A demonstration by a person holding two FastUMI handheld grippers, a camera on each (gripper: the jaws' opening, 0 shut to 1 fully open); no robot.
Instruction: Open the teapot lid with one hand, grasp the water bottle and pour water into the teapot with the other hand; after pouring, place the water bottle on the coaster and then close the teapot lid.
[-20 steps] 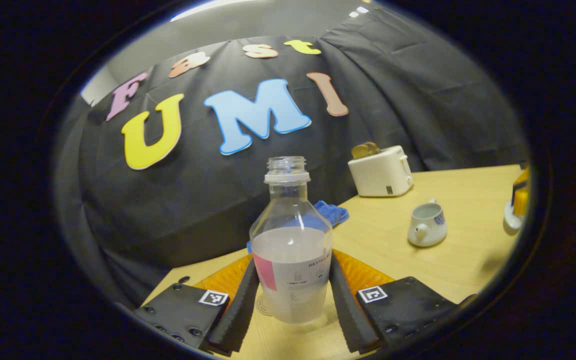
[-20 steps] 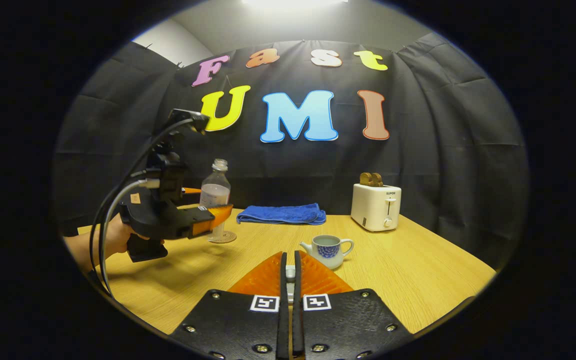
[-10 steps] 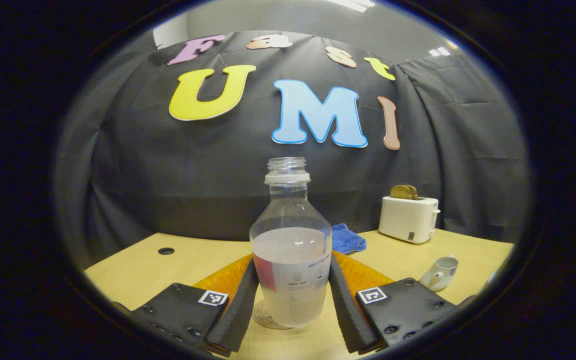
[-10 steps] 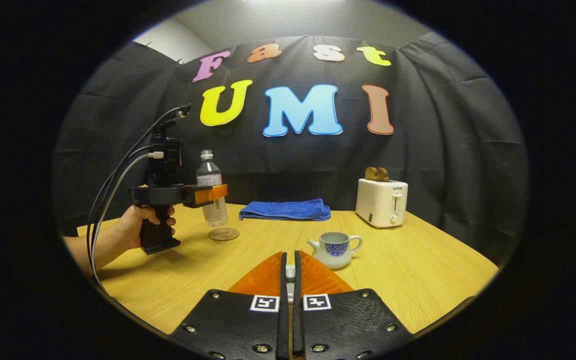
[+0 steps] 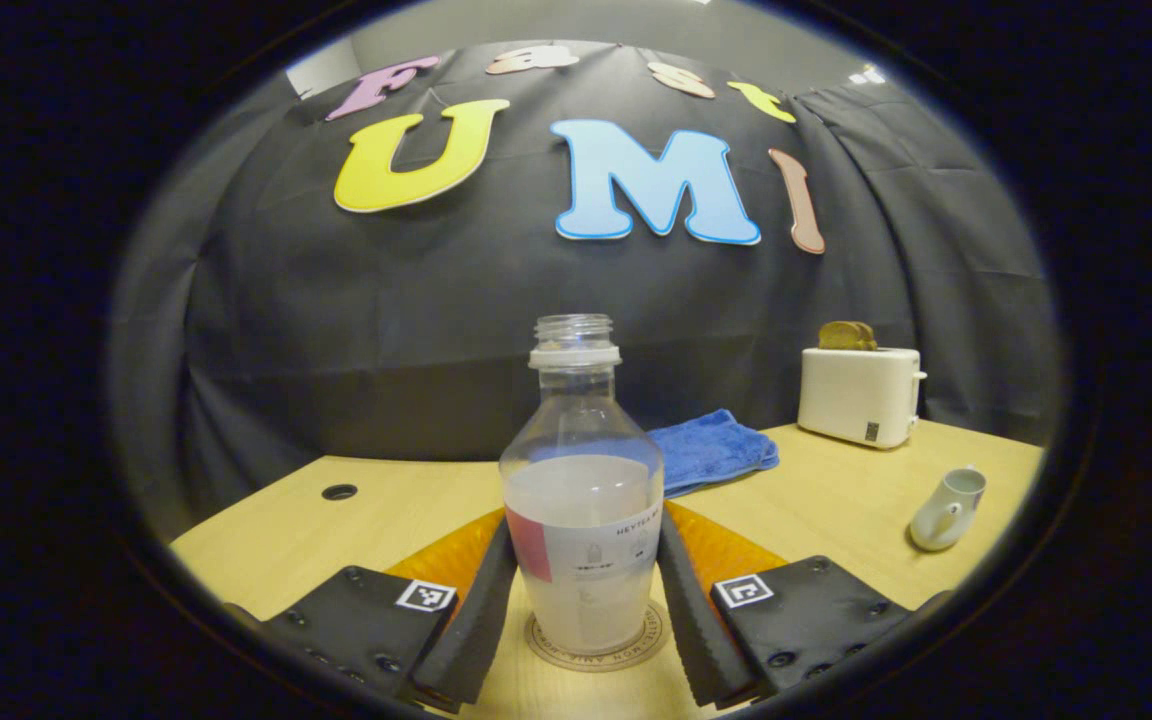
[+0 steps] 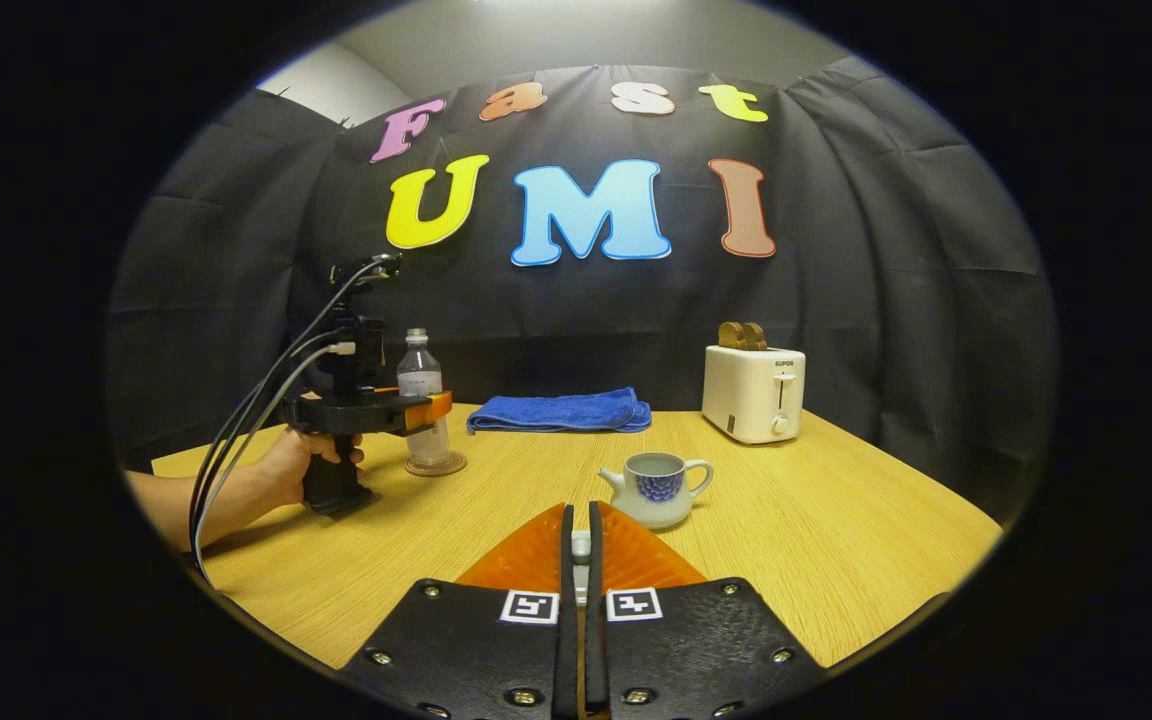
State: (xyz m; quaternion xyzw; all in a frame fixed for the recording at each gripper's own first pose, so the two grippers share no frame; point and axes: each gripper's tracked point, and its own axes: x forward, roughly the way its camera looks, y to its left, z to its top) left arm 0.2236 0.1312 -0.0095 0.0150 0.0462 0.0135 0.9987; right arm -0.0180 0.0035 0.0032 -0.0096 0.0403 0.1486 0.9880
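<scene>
table | on it: coaster, teapot, towel, toaster, probably wood

You can read one brand: "SUPOR" on the toaster front. Bottle label print and coaster rim lettering are too small to read. Right claw has two square b/w marker tags, no words.

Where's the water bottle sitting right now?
The water bottle stands upright on the coaster between the left tool's fingers. In the right gripper view it is far left, beside the blue towel.
</scene>
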